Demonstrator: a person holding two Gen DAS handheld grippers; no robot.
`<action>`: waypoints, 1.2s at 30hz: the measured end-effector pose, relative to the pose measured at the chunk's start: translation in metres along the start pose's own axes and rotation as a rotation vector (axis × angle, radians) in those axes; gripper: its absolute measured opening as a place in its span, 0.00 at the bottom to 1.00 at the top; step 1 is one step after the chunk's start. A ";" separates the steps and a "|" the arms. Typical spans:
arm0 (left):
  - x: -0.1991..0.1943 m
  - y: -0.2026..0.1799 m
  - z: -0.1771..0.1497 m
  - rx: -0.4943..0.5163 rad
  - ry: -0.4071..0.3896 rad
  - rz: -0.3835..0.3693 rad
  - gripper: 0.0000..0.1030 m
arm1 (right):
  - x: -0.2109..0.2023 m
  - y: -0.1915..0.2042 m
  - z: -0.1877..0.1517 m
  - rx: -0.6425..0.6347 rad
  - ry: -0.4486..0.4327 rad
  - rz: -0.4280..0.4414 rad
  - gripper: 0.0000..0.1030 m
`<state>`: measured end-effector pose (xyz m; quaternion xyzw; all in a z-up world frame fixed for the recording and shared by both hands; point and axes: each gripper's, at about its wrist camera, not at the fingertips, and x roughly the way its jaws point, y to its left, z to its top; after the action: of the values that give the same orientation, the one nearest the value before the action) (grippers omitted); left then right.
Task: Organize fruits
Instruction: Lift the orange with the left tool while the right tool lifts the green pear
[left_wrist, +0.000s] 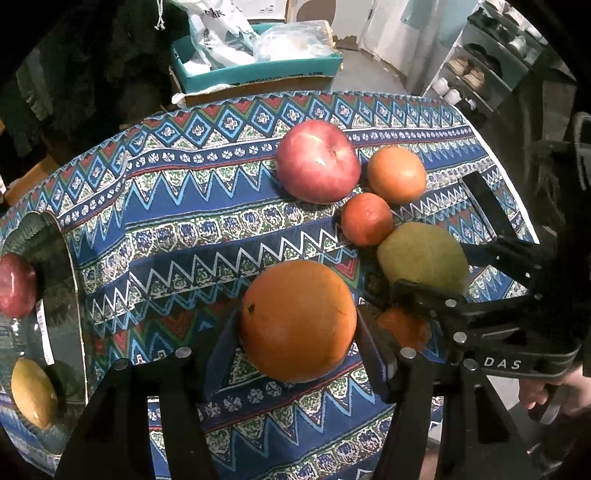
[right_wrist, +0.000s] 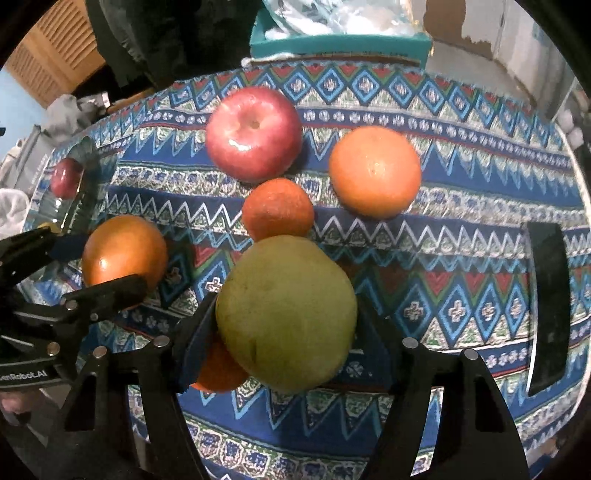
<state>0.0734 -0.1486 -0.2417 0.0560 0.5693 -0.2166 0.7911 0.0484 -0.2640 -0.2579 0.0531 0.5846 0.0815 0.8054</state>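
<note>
Between the two fingers of the left gripper (left_wrist: 297, 354) sits a large orange (left_wrist: 297, 320), and both pads touch its sides, so the tongs pinch it on the patterned tablecloth (left_wrist: 177, 221). At the far left of this view a glass bowl (left_wrist: 72, 280) holds a second red apple (left_wrist: 14, 285) and a yellowish fruit (left_wrist: 32, 392). To the right of the large orange, the right gripper (right_wrist: 286, 350) is closed on a green pear (right_wrist: 286, 314); one finger presses each side of it. A small orange fruit (right_wrist: 221, 371) lies partly hidden under the pear. Behind the pear lies a small mandarin (right_wrist: 277, 209), touching it or nearly so. Farther back is a red apple (right_wrist: 254, 134), and to the right a medium orange (right_wrist: 375, 171). A black flat object (right_wrist: 548, 306) lies at the right side of the table. Behind the table stands a teal box (left_wrist: 258, 70).
</note>
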 end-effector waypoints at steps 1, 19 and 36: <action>-0.002 0.000 0.000 0.001 -0.005 0.000 0.62 | -0.004 0.001 0.000 -0.008 -0.013 -0.009 0.70; -0.068 0.000 -0.002 -0.004 -0.138 0.035 0.62 | -0.075 0.024 0.015 -0.073 -0.244 -0.104 0.70; -0.128 0.014 -0.001 -0.051 -0.274 0.046 0.62 | -0.128 0.053 0.029 -0.100 -0.396 -0.092 0.70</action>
<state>0.0453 -0.1000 -0.1253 0.0188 0.4597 -0.1895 0.8674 0.0337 -0.2366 -0.1196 0.0012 0.4121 0.0615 0.9090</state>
